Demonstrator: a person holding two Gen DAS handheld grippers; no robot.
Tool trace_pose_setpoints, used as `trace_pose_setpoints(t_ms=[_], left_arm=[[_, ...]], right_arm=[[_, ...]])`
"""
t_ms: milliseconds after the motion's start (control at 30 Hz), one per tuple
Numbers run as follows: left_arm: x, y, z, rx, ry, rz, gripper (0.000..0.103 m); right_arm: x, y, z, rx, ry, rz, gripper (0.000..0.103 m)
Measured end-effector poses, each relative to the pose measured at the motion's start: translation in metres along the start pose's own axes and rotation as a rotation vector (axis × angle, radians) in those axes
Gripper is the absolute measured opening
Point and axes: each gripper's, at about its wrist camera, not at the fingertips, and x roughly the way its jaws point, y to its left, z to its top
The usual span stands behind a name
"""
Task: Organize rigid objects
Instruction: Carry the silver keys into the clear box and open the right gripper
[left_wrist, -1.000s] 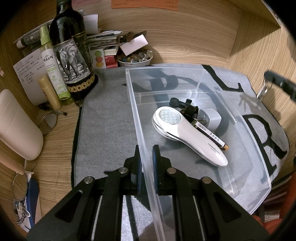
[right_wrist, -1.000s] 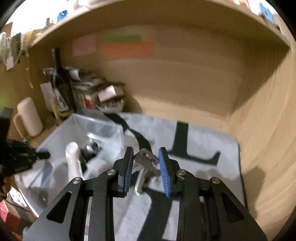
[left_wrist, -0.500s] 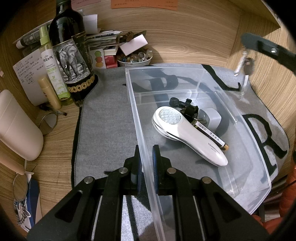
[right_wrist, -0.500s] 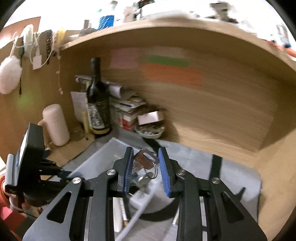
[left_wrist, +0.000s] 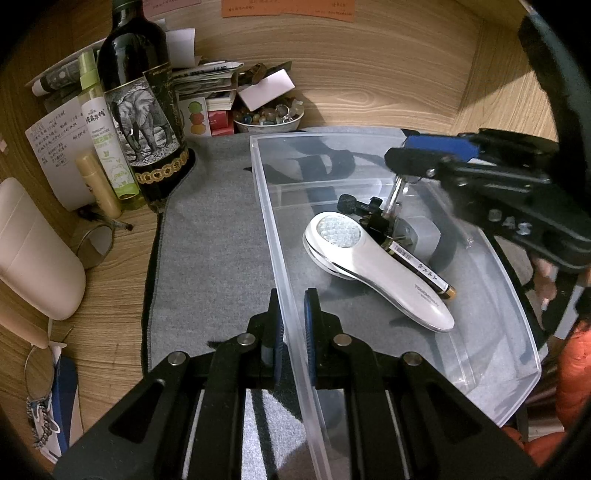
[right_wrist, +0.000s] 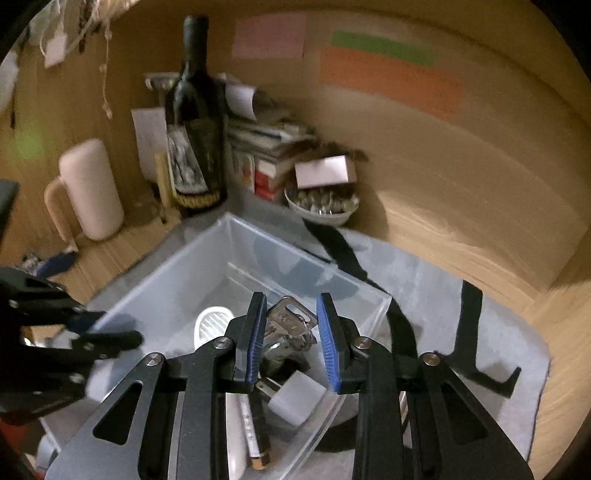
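A clear plastic bin (left_wrist: 517, 354) sits on a grey mat. In it lie a white handheld device (left_wrist: 373, 266), a black pen (left_wrist: 424, 269), a grey plug adapter (left_wrist: 424, 236) and a small black clip (left_wrist: 354, 205). My left gripper (left_wrist: 293, 314) is shut on the bin's left wall. My right gripper (right_wrist: 291, 339) hangs over the bin (right_wrist: 177, 291), shut on a bunch of silver keys (right_wrist: 291, 325), which dangle just above the adapter (right_wrist: 295, 398). The right gripper (left_wrist: 417, 166) and keys (left_wrist: 393, 201) also show in the left wrist view.
A wine bottle (left_wrist: 144, 110), a green spray bottle (left_wrist: 107, 133), a bowl of beads (left_wrist: 269, 118) and stacked papers stand behind the bin. A cream mug (left_wrist: 33, 251) sits at the left. Wooden walls close the back and right.
My right gripper has carried the keys from the mat at the right to over the bin and lowered them into it. My left gripper has stayed on the bin wall.
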Motion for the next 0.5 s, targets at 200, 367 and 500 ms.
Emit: trace_pose_setpoints(t_ms=[200,367,500], left_arm=[[0.000,0.000,0.000,0.000,0.000,0.000,0.010],[0.000,0.000,0.000,0.000,0.000,0.001,0.010],[0.000,0.000,0.000,0.000,0.000,0.000,0.010]], right_arm=[[0.015,-0.002,-0.001,-0.003,0.048,-0.003,0.026],[0.016,-0.004,-0.003,0.008,0.067,0.005,0.037],[0.006,-0.005,-0.003,0.009,0.037,-0.009,0.044]])
